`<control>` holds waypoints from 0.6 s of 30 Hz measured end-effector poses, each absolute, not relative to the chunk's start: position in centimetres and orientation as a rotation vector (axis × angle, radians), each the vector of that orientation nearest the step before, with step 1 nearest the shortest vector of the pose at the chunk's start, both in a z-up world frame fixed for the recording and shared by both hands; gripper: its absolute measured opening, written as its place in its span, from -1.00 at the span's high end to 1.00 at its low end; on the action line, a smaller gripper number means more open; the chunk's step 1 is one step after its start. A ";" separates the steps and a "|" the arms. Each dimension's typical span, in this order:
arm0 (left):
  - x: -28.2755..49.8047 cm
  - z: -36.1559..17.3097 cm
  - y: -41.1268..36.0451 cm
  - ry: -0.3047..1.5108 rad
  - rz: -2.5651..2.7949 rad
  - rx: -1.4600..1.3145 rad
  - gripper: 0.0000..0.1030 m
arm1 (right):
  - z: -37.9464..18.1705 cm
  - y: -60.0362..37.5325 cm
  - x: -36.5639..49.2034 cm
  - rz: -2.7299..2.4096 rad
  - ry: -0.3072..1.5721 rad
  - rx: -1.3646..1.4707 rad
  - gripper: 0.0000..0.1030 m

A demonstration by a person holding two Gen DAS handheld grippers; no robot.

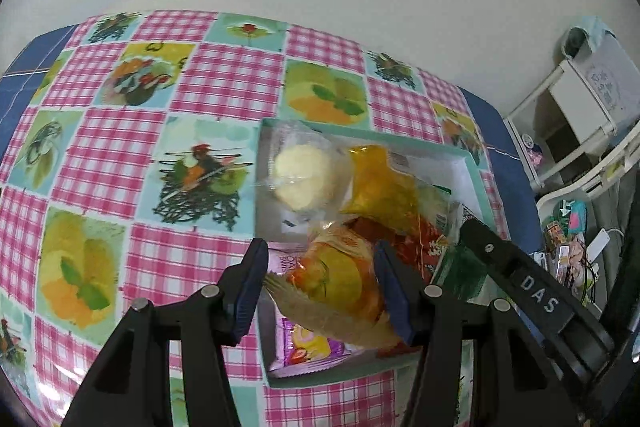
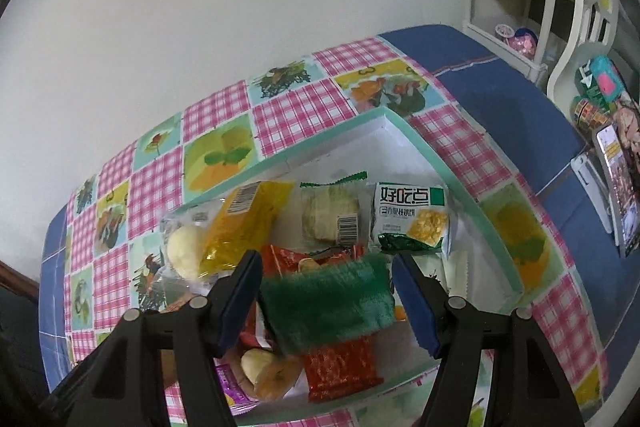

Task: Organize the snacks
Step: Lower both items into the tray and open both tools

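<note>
Snack packets heaped in shallow mint-rimmed box [image 2: 460, 183] on checked tablecloth [image 1: 120, 147]. Orange crinkled packet [image 1: 340, 275] between spread fingers of left gripper [image 1: 320, 283], contact uncertain; green serrated-edge packet [image 2: 328, 299] between wide-set fingers of right gripper [image 2: 324, 299], apparently unclamped. Best released low and flat, clear of the box wall. Glossy, pliant film throughout; round pale bun [image 1: 300, 175] soft.

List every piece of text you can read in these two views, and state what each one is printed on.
"DAS": on the right gripper's black finger.
"好吃点": on the white-and-green corn snack packet in the box.
Too small or blurred: that packet's smaller line, the purple packet's print, and the barcode digits on the yellow packet.
</note>
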State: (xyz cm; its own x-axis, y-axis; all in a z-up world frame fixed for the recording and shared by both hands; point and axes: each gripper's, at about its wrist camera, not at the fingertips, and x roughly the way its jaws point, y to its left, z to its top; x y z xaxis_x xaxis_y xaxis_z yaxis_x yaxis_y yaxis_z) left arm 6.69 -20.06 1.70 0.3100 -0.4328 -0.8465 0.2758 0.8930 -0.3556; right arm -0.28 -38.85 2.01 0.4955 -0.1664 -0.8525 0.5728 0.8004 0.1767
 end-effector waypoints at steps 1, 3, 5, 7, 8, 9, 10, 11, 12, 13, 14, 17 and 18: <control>6.7 1.7 -20.2 1.163 -0.474 -0.154 -0.09 | 1.7 -39.1 -0.3 -0.476 0.962 0.483 -0.36; 6.7 1.5 -20.6 1.160 -0.481 -0.145 -0.09 | 1.3 -39.4 -0.5 -0.483 0.971 0.495 -0.36; 6.7 1.2 -20.9 1.171 -0.480 -0.138 -0.09 | 0.7 -39.8 -0.5 -0.488 0.990 0.509 -0.36; 6.7 0.9 -20.8 1.188 -0.477 -0.139 -0.09 | 0.1 -40.0 -0.7 -0.500 1.019 0.514 -0.36; 6.7 0.8 -20.8 1.192 -0.478 -0.139 -0.09 | -0.1 -40.1 -0.8 -0.503 1.032 0.516 -0.36; 6.7 0.8 -20.8 1.194 -0.479 -0.136 -0.09 | -0.2 -40.1 -0.9 -0.501 1.045 0.518 -0.36; 6.7 0.9 -20.8 1.196 -0.480 -0.134 -0.09 | -0.3 -40.1 -1.0 -0.499 1.055 0.518 -0.36; 6.6 0.9 -20.9 1.199 -0.484 -0.130 -0.09 | -0.3 -40.2 -1.2 -0.500 1.061 0.518 -0.36; 6.5 0.9 -21.0 1.202 -0.489 -0.124 -0.09 | -0.2 -40.2 -1.4 -0.500 1.066 0.515 -0.36; 6.4 0.8 -21.2 1.208 -0.493 -0.116 -0.09 | -0.1 -40.2 -1.6 -0.496 1.081 0.506 -0.36; 6.4 0.6 -21.3 1.214 -0.494 -0.110 -0.09 | -0.1 -40.1 -1.8 -0.493 1.095 0.497 -0.36; 6.3 -0.2 -21.7 1.244 -0.493 -0.094 -0.09 | 0.1 -40.4 -2.8 -0.505 1.114 0.497 -0.36; 6.3 -0.6 -21.9 1.253 -0.496 -0.091 -0.09 | 0.3 -40.6 -3.1 -0.513 1.113 0.496 -0.37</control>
State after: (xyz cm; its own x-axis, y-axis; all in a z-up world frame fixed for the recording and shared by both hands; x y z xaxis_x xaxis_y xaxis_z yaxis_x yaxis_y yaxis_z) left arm 6.31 -21.88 -0.57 0.2216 -0.4077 -0.8858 0.3095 0.8909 -0.3326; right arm -3.07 -40.55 0.27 0.3522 -0.1377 -0.9258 0.6143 0.7803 0.1177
